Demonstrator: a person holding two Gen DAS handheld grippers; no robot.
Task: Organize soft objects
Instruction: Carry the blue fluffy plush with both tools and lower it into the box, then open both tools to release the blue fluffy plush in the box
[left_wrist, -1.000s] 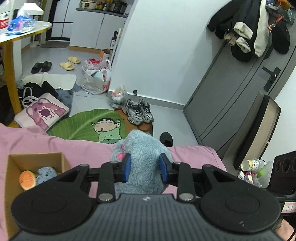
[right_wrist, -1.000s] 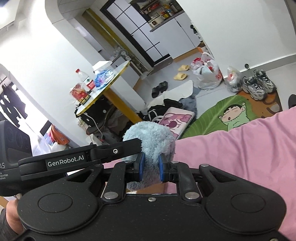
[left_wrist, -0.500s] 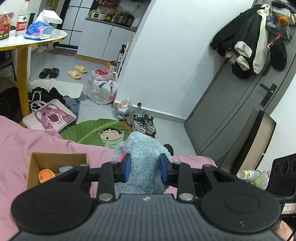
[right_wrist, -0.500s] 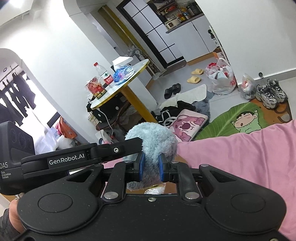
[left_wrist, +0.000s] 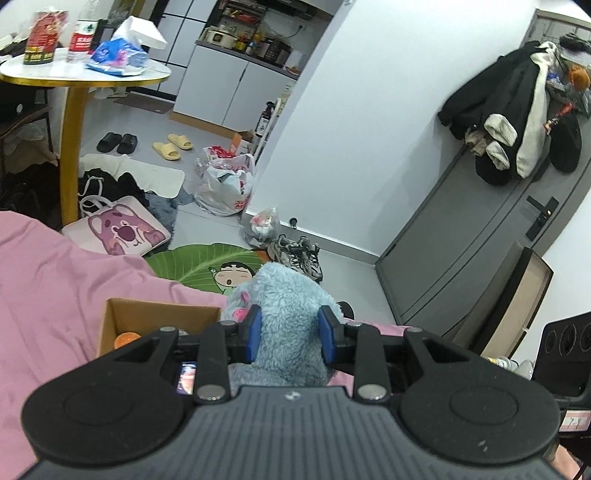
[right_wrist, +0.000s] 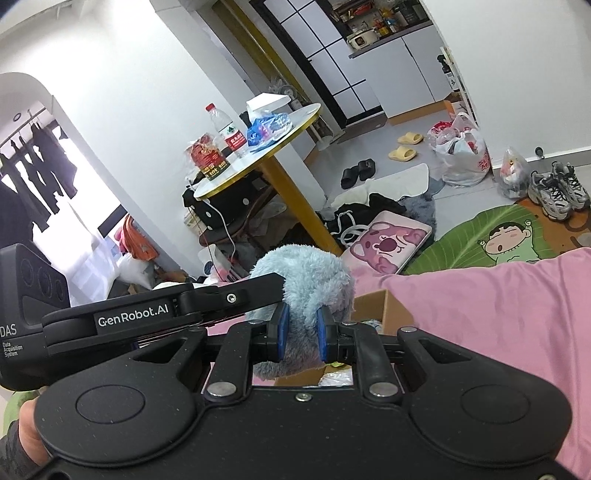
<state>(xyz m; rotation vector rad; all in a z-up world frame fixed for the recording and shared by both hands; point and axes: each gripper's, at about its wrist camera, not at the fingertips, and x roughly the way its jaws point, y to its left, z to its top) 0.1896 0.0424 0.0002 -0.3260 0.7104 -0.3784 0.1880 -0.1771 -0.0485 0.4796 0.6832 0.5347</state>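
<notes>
Both the left gripper (left_wrist: 290, 334) and right gripper (right_wrist: 301, 334) clamp the blue plush toy (left_wrist: 288, 325), not yet in the cardboard box (left_wrist: 122, 314) on the pink bedspread (left_wrist: 48, 288), where an orange toy (left_wrist: 125, 338) already lies.

A fluffy blue plush toy (left_wrist: 286, 314) with a pink patch is held aloft above the open cardboard box (left_wrist: 159, 314) on the pink bedsheet (left_wrist: 48, 280), which holds an orange soft toy (left_wrist: 125, 338).

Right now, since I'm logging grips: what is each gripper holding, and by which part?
Both hold one blue plush toy. The left gripper pinches its fluffy body; the right gripper clamps a narrower fluffy part. Which part exactly cannot be told.
</notes>
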